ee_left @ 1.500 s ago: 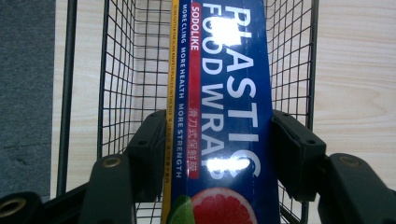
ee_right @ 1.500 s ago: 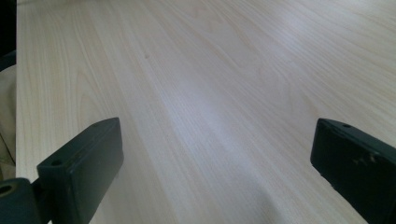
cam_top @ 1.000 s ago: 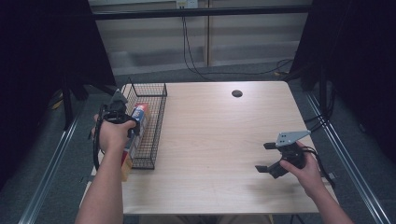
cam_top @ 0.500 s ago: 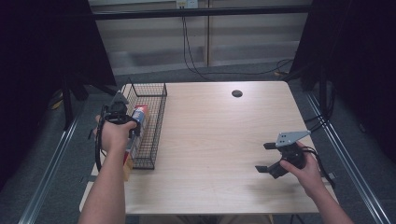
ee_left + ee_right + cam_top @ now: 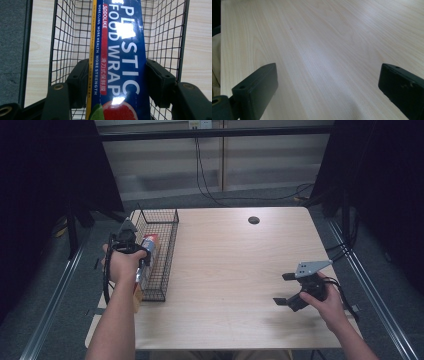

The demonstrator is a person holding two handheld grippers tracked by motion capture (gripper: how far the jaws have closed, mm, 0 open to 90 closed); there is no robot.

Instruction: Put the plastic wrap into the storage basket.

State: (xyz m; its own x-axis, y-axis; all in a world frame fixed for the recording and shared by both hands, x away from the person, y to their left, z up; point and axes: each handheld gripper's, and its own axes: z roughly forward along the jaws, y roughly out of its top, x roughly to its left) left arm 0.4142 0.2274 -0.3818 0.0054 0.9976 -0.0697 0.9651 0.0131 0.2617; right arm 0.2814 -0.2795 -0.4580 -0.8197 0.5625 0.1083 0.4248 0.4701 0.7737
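The left gripper (image 5: 117, 82) has its two black jaws pressed on the sides of a long blue food wrap box (image 5: 117, 62). The box runs straight out from between the jaws and into the wire basket (image 5: 55, 50). In the high view the left gripper (image 5: 131, 251) is over the near half of the basket (image 5: 170, 250), which sits along the left edge of the table (image 5: 240, 270), and the box (image 5: 148, 251) is inside the basket's walls. I cannot tell if the box touches the basket's bottom.

The box looks like thin card with a roll inside. I think it is light and stiff, but the sides could dent if squeezed too hard. The shiny print may be a bit slippery. The best place to hold it is on the two long flat sides near the middle, so it does not tip. Here the jaws hold it closer to one end, so the far end may droop.

The right gripper (image 5: 292, 290) is near the table's right front corner. Its jaws stand wide apart over bare wood and hold nothing.
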